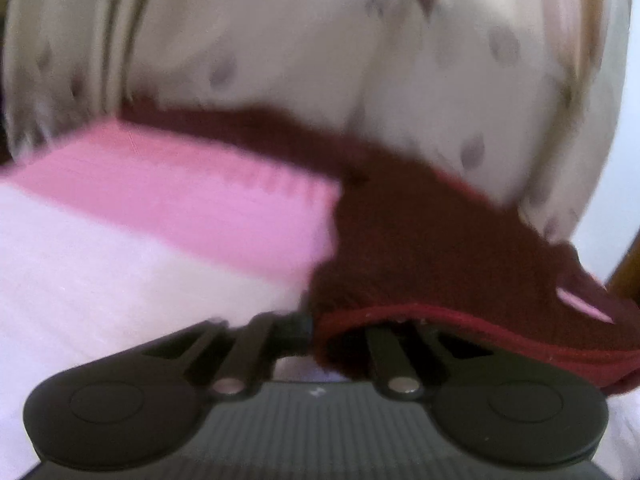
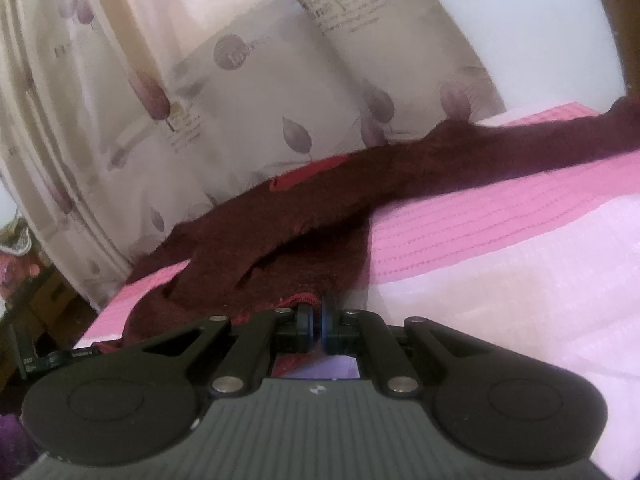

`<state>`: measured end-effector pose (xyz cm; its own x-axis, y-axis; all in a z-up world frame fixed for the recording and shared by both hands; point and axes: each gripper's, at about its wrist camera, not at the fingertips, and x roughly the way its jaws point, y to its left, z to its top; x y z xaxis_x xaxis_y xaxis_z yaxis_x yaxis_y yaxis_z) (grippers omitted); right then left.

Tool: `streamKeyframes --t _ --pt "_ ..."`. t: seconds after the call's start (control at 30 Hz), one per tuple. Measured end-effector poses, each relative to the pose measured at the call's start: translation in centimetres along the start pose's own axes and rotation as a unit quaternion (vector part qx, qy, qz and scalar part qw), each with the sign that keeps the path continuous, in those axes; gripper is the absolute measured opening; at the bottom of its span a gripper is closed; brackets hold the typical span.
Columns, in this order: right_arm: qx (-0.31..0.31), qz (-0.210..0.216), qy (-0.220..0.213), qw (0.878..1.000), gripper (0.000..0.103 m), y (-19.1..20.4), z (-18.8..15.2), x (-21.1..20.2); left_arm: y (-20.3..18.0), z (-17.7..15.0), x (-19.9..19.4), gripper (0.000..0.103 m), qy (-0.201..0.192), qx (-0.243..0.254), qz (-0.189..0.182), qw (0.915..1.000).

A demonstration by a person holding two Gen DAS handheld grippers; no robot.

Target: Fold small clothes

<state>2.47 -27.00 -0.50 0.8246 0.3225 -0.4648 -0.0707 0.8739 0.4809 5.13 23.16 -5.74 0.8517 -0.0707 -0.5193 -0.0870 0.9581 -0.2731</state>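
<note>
- We read the right gripper (image 2: 316,322) at lower centre of its view as pressed together, pinching the red-stitched hem of the maroon knit garment (image 2: 320,216).
- We read the left gripper (image 1: 310,326) as closed too; the same garment (image 1: 420,240) drapes over its right finger, so the pinch point itself is hidden.
- The garment stretches from both grippers up and across the pink-and-white bedding (image 2: 500,248), toward the leaf-print curtain (image 2: 248,92) behind.
- We judge folding at an early stage: edges gripped, no finished fold visible, cloth not yet laid flat.
- No containers appear in either view.
</note>
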Motion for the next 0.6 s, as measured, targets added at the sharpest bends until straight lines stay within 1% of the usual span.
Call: streamKeyframes --t 0.1,0.17,0.23,0.27,0.3,0.37,0.43,0.47,0.5,0.53,0.6 --pt "0.005 0.021 -0.018 1.000 0.007 1.2 1.4 -1.9 -1.5 2.7 -4.1 0.005 -0.025 0.027 0.007 0.9993" --pt "-0.003 0.028 -0.031 0.999 0.007 2.1 2.5 -3.6 -2.9 3.7 -6.0 0.005 -0.022 0.064 0.015 0.9976" --pt "-0.005 0.035 -0.034 0.999 0.007 2.4 3.4 -4.9 -4.2 3.5 -6.6 0.005 -0.006 0.109 0.034 0.9934" --pt "-0.006 0.033 -0.032 0.999 0.007 2.4 3.6 -5.4 -4.5 2.8 -6.4 0.005 0.011 0.126 0.043 0.9910" --pt "-0.009 0.028 -0.025 0.999 0.007 2.3 3.6 -5.6 -4.5 1.8 -5.9 0.005 0.032 0.130 0.050 0.9897" --pt "0.002 0.014 0.003 1.000 0.007 1.4 2.4 -5.7 -3.8 -1.0 -5.0 0.005 0.065 0.122 0.061 0.9885" --pt "0.017 0.001 0.038 0.999 0.007 0.1 0.0 -5.4 -3.1 -3.8 -3.9 0.005 0.085 0.115 0.070 0.9872" --pt "0.025 -0.005 0.052 0.998 0.007 -0.7 -1.4 -5.2 -2.6 -5.1 -3.3 0.005 0.093 0.097 0.072 0.9883" --pt "0.044 -0.013 0.067 0.997 0.007 -1.7 -2.8 -4.8 -2.2 -6.0 -3.2 0.005 0.092 0.078 0.070 0.9903" --pt "0.060 -0.019 0.079 0.995 0.007 -2.4 -4.0 -4.4 -1.9 -6.5 -3.6 0.005 0.080 0.067 0.070 0.9921" --pt "0.083 -0.018 0.085 0.993 0.007 -2.9 -5.3 -4.5 -2.1 -6.1 -5.0 0.005 0.057 0.064 0.072 0.9937"
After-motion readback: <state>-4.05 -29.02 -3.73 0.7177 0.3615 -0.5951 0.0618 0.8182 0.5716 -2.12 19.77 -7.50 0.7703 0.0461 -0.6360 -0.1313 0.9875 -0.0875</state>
